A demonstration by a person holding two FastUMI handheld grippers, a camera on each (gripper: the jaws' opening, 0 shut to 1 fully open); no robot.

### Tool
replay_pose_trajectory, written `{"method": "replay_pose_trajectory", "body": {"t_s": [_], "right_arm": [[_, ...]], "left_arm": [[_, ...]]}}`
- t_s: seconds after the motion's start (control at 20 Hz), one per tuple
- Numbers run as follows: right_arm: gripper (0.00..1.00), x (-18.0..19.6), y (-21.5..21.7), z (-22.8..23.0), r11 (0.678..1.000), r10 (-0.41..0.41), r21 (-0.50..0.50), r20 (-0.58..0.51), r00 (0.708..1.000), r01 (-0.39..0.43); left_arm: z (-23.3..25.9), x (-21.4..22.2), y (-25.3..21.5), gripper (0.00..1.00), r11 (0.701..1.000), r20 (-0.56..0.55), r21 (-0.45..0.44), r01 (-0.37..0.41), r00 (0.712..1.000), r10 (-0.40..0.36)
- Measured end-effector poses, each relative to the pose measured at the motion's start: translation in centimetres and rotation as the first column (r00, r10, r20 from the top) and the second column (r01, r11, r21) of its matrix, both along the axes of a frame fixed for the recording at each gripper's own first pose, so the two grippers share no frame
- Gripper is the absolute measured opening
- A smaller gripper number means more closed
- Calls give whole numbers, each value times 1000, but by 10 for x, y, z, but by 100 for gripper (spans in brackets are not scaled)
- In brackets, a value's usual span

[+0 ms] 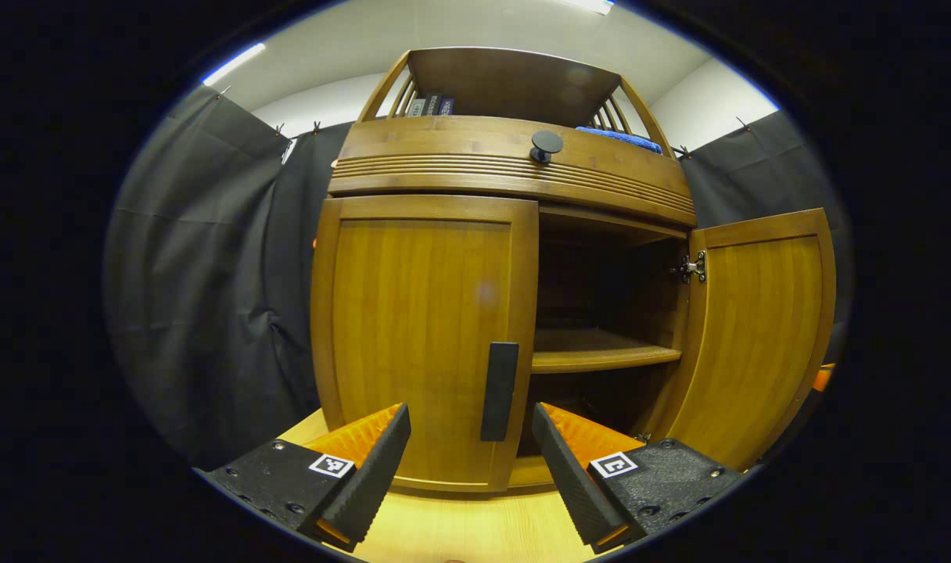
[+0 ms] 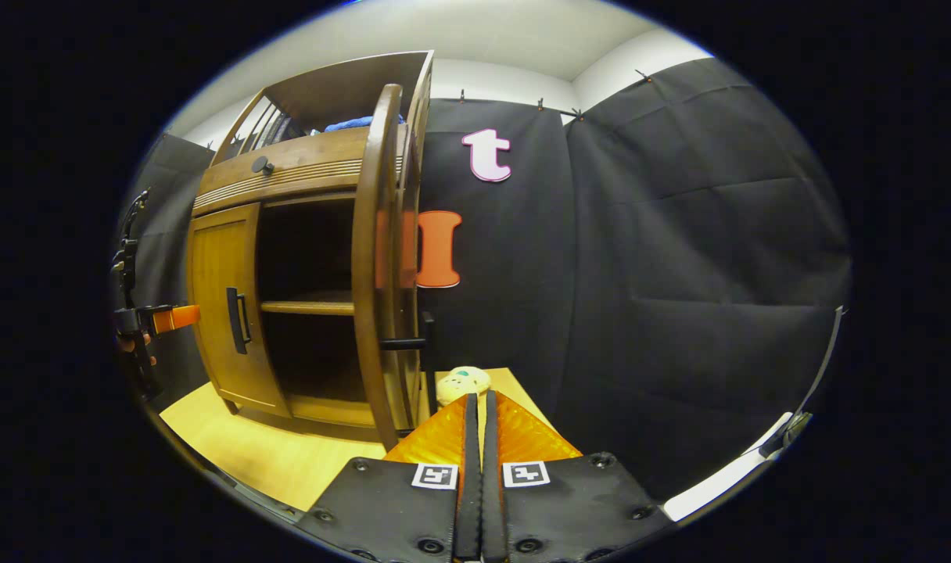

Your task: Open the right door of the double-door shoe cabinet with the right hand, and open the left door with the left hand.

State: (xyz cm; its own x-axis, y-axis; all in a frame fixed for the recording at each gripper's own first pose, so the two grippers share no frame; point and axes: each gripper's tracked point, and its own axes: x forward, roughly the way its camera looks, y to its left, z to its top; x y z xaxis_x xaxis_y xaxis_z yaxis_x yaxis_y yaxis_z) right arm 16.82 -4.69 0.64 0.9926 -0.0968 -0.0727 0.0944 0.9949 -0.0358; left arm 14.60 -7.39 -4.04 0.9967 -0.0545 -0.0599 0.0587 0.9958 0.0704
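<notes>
A: Left gripper view first. Where's the target?

B: The brown wooden double-door shoe cabinet (image 1: 507, 258) stands on the pale wooden tabletop (image 1: 475, 524), near its back edge. The wooden left door (image 1: 425, 336) is shut. Its black vertical bar handle (image 1: 499, 391) lies straight ahead of the left gripper (image 1: 471, 461), just past the tips and slightly right of centre, long axis upright. The fingers (image 1: 374, 461) are spread wide, holding nothing.

A: And the other door?

B: The wooden right door (image 1: 753, 336) is swung out already, with one inner wooden shelf (image 1: 601, 348) showing.

A: Right gripper view?

B: The right gripper (image 2: 476, 438) is pressed closed on nothing, pointing past the right door's edge (image 2: 378, 266) at a small cream plush toy (image 2: 463, 383) by the tabletop's far edge. The left gripper (image 2: 159, 320) sits near the left door's handle (image 2: 237, 319), so it looks nearer to it.

A: Counts?

B: Two doors, two grippers, one black round knob (image 1: 546, 145), one toy.
</notes>
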Motion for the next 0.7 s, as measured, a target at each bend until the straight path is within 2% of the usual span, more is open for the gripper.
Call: {"method": "replay_pose_trajectory", "body": {"t_s": [0.05,0.1,0.15,0.2,0.35,0.4,0.45,0.7], "right_arm": [[8,-6,-10,3,1000,-25,6,9,1000,25],[13,-12,-18,6,999,-52,16,15,999,52],[8,-16,-25,7,997,-76,28,15,997,75],[13,-16,-27,8,995,-88,38,17,996,88],[14,-21,-33,10,992,-119,51,23,993,117],[25,-25,-34,10,991,-128,48,23,992,126],[36,-28,-38,9,989,-141,42,18,990,140],[92,-31,-46,8,983,-181,42,9,983,181]], "left_arm": [[-2,5,-4,92,1000,2,8,3,1000,-3],[-4,10,-7,92,1000,9,19,6,1000,-6],[-5,16,-10,92,999,12,31,9,1000,-9],[-7,22,-13,92,999,13,35,14,1000,-15],[-21,39,-18,92,999,-8,35,28,1000,-28],[-24,44,-17,95,999,-10,38,21,1000,-21],[-26,50,-17,92,999,-12,35,14,1000,-14],[-43,82,-10,92,1000,-33,9,-11,999,11]]}}
